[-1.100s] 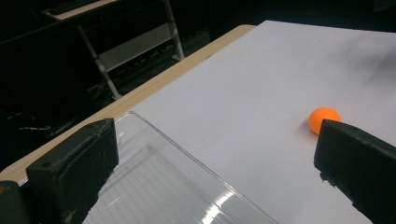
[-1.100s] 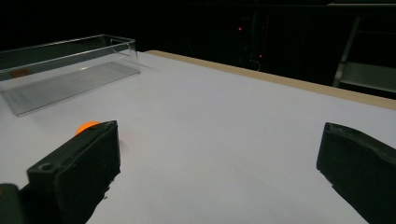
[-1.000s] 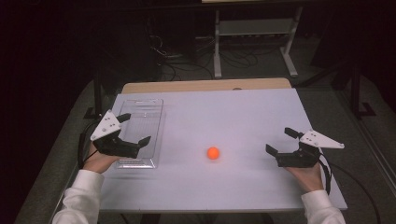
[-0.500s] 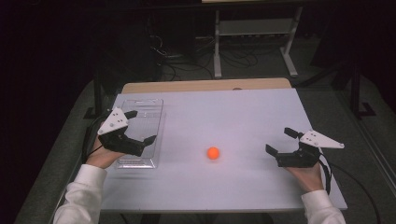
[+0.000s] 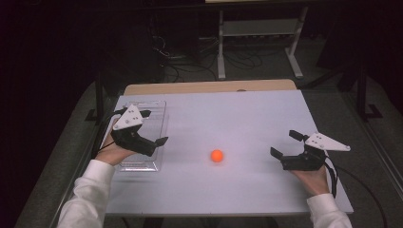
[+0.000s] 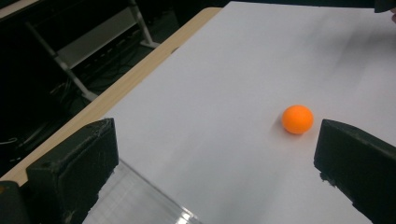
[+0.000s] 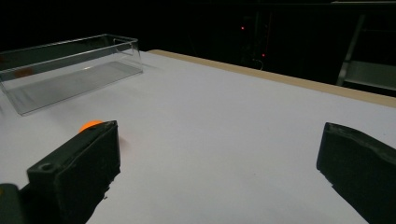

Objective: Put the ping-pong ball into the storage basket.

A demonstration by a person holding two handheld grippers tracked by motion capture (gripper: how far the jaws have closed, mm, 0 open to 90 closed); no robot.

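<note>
Orange ball (image 5: 216, 156) lies mid-table (image 5: 247, 109), well apart from every edge.

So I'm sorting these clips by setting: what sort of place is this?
Probably a lab or workshop: a white table bearing just an orange ball and clear tray, with loose cables and a metal rack behind.

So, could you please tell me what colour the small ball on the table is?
The ball is orange, clearest in the left gripper view.

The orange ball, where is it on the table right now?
In the high view the orange ball lies loose on the white table, near its front middle, between the clear tray at left and the right hand-held gripper.
</note>
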